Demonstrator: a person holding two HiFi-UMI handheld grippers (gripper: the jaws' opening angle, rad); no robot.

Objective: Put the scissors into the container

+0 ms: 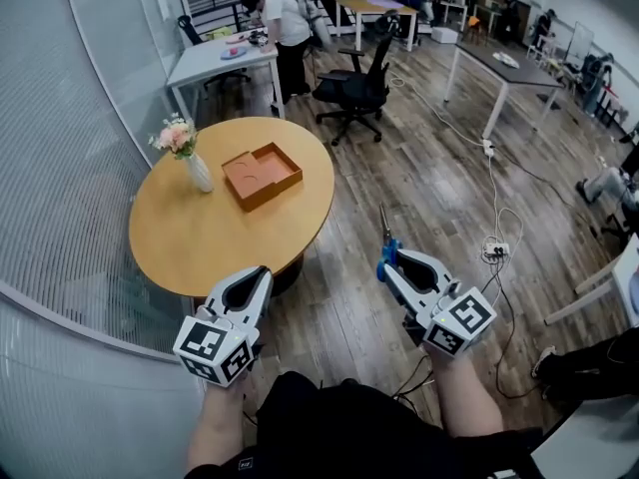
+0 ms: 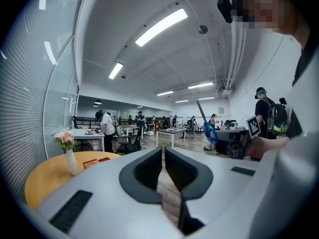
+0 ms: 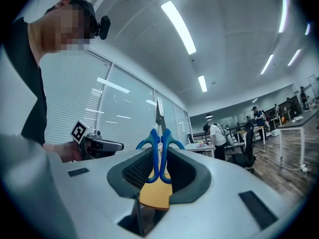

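Two claws hung short of the bench [image 1: 190, 238]: right claw [image 1: 385, 266] clamped on the scissors [image 1: 384, 230] by the blue handles, left claw [image 1: 261, 273] pinched together, empty. Container [image 1: 262, 176] sat well apart on the bench. Best approach: keep blades level, release inside its rim.

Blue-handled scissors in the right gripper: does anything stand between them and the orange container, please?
Nothing visible does: the blue-handled scissors hang over wooden floor, and the orange square container lies open-topped on the round wooden table.

There is one pair of scissors [image 1: 383, 226], one container [image 1: 262, 175] and one flower vase [image 1: 198, 173]. One round tabletop [image 1: 200, 242] carries the last two. The tongs number two: left tongs [image 1: 262, 271] and right tongs [image 1: 385, 265].
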